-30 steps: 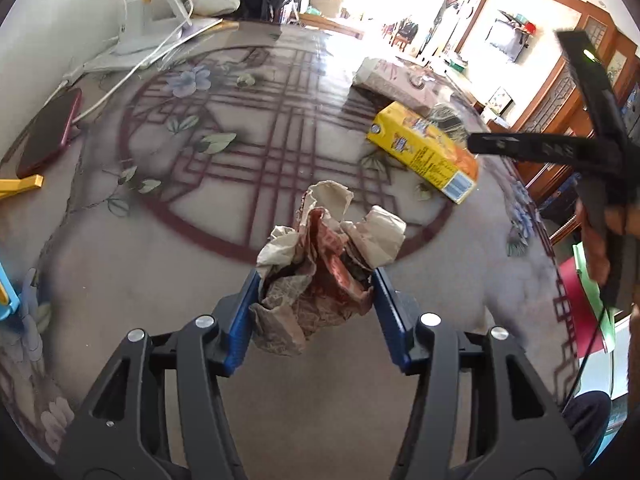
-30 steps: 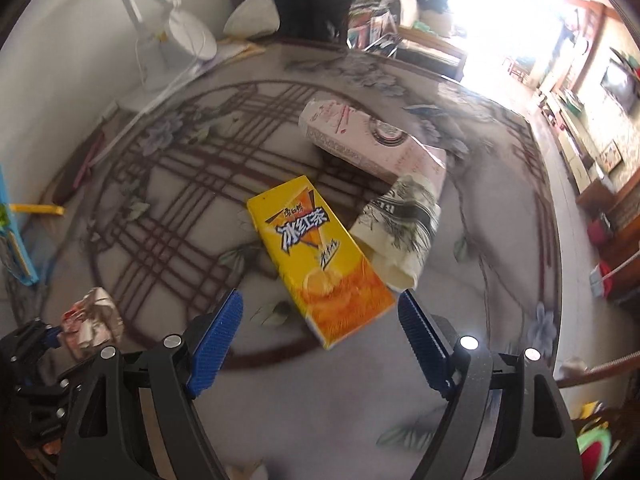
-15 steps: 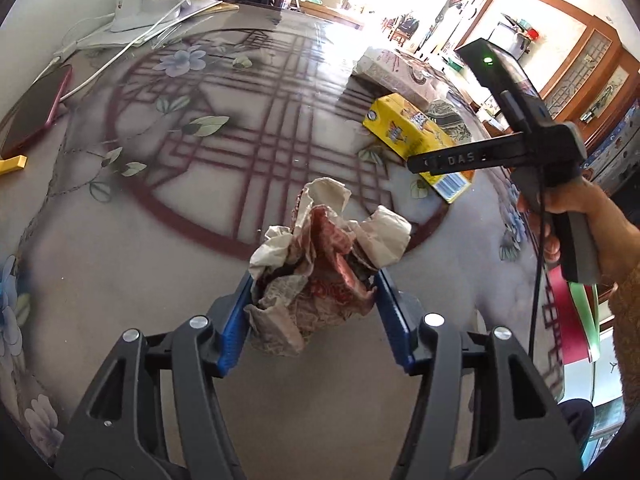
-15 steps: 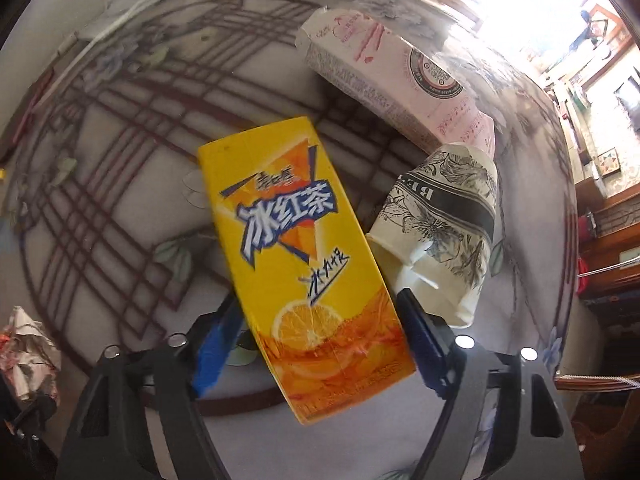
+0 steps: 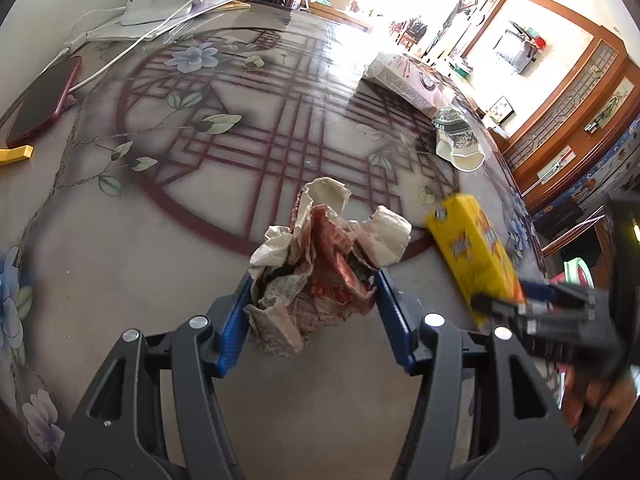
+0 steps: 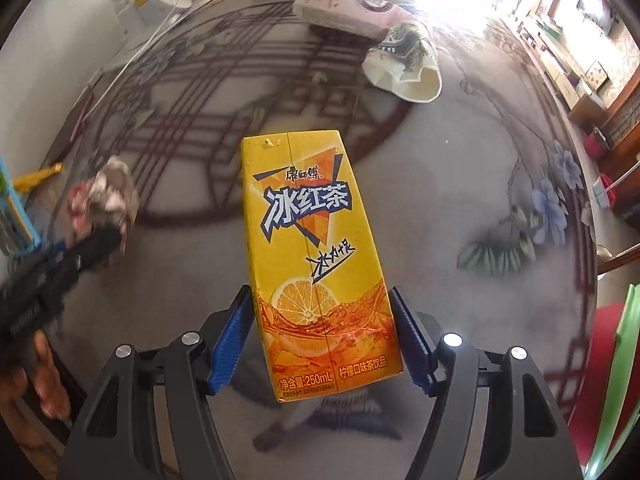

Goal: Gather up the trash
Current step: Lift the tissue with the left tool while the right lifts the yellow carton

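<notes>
At lower centre of the left view, the wrapper (image 5: pixel 320 272) is clamped between the blue pads of the left gripper (image 5: pixel 314 316), above the table (image 5: pixel 120 272). At centre of the right view, the carton (image 6: pixel 316 256) is clenched low down by the right gripper (image 6: pixel 322 336), clear of the tabletop, it seems. Both grips are best kept firm and level in carrying, and the cup (image 6: pixel 404 64) and box (image 6: pixel 340 8) at upper right are left for later.
</notes>
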Available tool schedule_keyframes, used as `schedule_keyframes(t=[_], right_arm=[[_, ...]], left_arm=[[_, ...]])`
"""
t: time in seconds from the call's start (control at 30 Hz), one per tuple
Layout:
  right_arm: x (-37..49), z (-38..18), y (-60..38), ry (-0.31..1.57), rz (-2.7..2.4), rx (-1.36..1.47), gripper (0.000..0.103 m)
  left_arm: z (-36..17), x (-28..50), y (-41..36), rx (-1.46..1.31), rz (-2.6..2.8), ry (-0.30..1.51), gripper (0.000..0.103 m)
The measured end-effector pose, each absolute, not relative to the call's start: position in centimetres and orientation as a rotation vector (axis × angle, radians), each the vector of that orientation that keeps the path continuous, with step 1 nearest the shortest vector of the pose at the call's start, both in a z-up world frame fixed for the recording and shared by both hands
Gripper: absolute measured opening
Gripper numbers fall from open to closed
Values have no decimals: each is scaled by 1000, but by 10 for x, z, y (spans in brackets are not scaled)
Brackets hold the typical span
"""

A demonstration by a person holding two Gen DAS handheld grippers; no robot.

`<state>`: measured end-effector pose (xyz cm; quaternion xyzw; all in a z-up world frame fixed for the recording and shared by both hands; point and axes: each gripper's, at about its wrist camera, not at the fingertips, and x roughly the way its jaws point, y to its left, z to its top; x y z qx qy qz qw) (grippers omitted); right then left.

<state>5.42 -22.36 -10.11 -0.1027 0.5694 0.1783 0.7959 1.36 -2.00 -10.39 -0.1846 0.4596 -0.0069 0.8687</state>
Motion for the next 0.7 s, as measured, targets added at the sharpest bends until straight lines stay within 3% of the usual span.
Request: schedule_keyframes(t=[0.23,0.53,0.7], right_arm=[[51,-109,-203,1176,373,-241,75],[55,-111,-196,1151,350,-245,76],[60,-107,-194,1131,348,-244,77]], left_arm=[[-111,13,-17,-375,19,980,56],[-112,14,-16,-371,48,977,65],[-113,14,-16,-370,48,974,66]])
